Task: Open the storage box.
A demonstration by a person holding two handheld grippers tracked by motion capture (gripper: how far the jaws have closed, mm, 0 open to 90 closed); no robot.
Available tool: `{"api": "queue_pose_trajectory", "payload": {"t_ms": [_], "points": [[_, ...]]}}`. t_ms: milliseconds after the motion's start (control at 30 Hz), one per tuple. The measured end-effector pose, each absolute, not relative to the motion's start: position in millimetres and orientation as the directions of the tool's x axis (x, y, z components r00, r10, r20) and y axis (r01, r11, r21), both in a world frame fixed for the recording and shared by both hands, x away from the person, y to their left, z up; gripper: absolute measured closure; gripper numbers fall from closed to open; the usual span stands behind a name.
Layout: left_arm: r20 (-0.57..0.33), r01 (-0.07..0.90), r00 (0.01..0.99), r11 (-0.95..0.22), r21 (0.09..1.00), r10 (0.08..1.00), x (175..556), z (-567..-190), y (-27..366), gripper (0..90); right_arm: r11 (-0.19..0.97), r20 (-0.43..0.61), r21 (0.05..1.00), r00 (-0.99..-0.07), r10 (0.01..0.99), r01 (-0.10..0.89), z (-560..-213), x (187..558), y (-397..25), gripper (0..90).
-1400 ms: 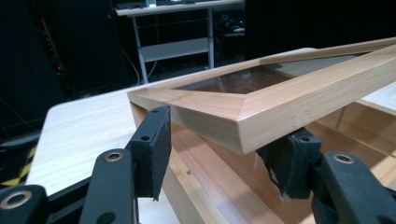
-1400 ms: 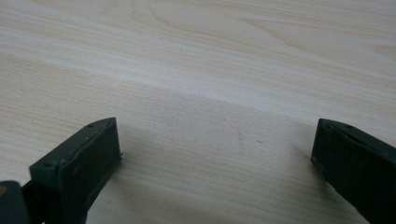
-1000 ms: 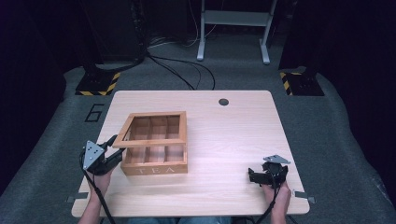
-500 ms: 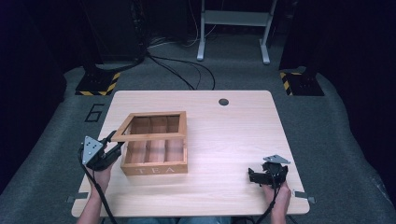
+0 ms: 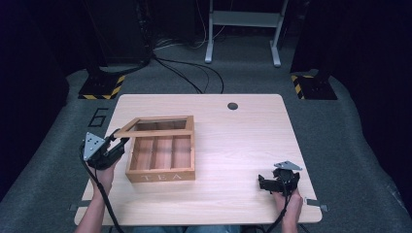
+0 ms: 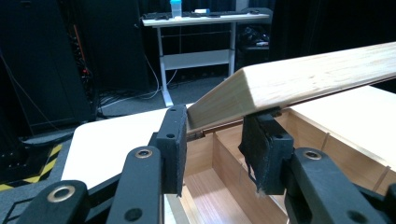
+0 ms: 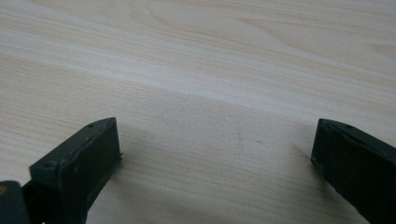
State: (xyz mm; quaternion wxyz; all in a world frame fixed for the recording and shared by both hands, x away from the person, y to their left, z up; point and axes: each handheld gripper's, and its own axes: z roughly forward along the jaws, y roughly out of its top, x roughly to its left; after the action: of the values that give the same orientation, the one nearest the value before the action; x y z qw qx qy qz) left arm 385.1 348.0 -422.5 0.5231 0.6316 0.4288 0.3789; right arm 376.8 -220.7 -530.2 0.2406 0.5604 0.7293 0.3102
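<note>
The right gripper (image 5: 265,183) rests low on the table (image 5: 233,145) near its front right corner, its jaws spread wide with bare wood between them and nothing in their hold. The left gripper (image 5: 118,142) sits at the table's left edge, just beside the tea box (image 5: 161,177). Its jaws are partly closed around the near left corner of the lid (image 6: 299,84): the left pad (image 6: 175,140) touches the lid's side, and the right pad (image 6: 261,149) sits just under its lower edge. The lid is tilted up, raised above the compartments (image 6: 219,186). The box stands on the left half of the table, with its label facing the person. A dark round hole (image 5: 232,106) lies near the far edge.
</note>
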Motion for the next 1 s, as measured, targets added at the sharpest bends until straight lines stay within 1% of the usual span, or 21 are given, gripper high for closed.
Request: {"api": "queue_pose_trajectory", "payload": {"t_ms": [500,1000], "points": [[0.017,0.180,0.358,-0.087,0.980,0.934,401.6,-398.3,351.2,61.5,0.180,-0.003,0.722,-0.256,0.967,0.668,-530.2,376.8,-220.7,0.8],[0.005,0.201,0.372,-0.086,0.976,0.928,413.5,-385.9,354.0,61.6,0.180,-0.003,0.722,-0.256,0.967,0.668,-530.2,376.8,-220.7,0.8]]}}
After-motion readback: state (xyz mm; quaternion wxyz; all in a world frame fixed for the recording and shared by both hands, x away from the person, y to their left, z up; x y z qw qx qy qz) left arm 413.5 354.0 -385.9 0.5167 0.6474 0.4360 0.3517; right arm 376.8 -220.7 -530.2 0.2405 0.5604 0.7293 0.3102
